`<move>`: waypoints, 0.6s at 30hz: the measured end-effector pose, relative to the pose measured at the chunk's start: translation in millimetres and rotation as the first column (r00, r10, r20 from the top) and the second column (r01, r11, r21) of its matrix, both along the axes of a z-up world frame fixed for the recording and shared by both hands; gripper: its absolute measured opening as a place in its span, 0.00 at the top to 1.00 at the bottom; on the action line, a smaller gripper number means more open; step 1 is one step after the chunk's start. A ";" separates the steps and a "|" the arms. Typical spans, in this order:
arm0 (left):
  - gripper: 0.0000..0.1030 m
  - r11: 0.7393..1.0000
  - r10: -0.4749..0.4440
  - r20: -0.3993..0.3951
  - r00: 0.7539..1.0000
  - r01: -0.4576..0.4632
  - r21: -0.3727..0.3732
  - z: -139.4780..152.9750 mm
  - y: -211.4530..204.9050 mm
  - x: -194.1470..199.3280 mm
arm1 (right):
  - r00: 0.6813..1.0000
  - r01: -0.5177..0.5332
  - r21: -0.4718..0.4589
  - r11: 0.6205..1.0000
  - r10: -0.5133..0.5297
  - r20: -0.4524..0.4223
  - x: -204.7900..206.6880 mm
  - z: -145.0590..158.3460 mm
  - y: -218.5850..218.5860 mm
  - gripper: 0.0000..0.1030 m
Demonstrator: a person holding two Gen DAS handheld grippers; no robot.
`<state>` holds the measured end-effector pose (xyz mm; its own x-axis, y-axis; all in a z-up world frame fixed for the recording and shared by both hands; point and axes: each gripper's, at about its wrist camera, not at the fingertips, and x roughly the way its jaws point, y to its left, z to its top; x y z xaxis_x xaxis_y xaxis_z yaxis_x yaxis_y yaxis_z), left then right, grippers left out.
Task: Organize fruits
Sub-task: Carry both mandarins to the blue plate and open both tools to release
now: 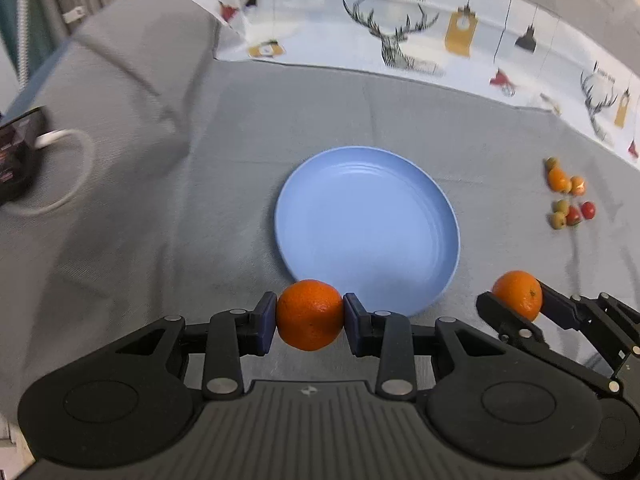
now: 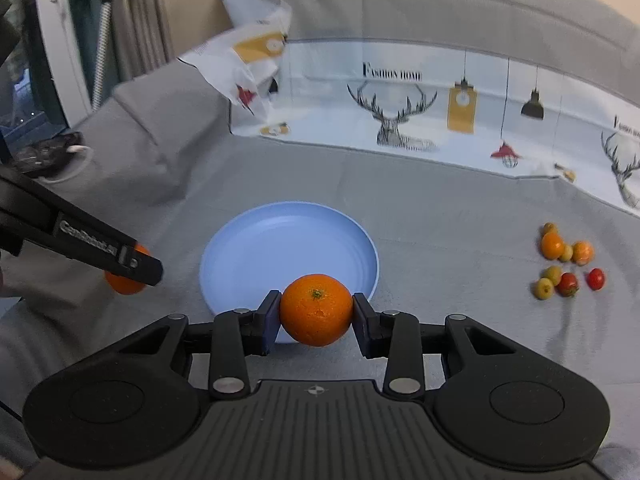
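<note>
My left gripper (image 1: 310, 316) is shut on an orange (image 1: 310, 314), held just at the near rim of an empty light-blue plate (image 1: 366, 224). My right gripper (image 2: 316, 312) is shut on a second orange (image 2: 316, 310), over the near edge of the same plate (image 2: 288, 256). In the left wrist view the right gripper (image 1: 516, 298) with its orange (image 1: 518, 292) shows at the lower right. In the right wrist view the left gripper (image 2: 132, 266) shows at the left, partly hiding its orange (image 2: 124, 280).
A cluster of small fruits (image 2: 568, 264), orange, green and red, lies on the grey cloth (image 2: 440, 220) right of the plate. A printed white cloth (image 2: 440, 104) covers the back. A dark device with a white cable (image 1: 24, 156) sits at the far left.
</note>
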<state>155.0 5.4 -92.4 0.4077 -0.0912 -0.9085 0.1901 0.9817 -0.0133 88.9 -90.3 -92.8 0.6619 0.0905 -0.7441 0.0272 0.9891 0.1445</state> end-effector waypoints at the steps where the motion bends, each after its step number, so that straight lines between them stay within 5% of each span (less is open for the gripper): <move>1: 0.62 1.000 -0.008 -0.008 1.000 0.008 0.009 -6.6 -5.4 7.7 | 1.000 0.000 0.005 1.000 0.000 -0.010 7.6 -5.2 -1.0 0.62; 14: 0.57 0.993 -0.048 -0.024 0.999 0.051 0.109 -55.6 -29.2 71.9 | 0.995 -0.063 -0.037 0.997 0.060 -0.080 69.5 -60.0 5.4 0.62; 16: 0.14 0.993 -0.054 0.004 0.999 0.054 0.106 -48.7 -27.7 74.3 | 0.993 -0.087 -0.033 0.996 0.083 -0.086 77.4 -60.7 7.9 0.59; 18: 0.00 0.996 -0.040 0.058 0.998 0.036 0.084 -35.3 -22.4 70.2 | 0.994 -0.090 -0.053 0.995 0.086 -0.068 79.8 -54.4 10.5 0.43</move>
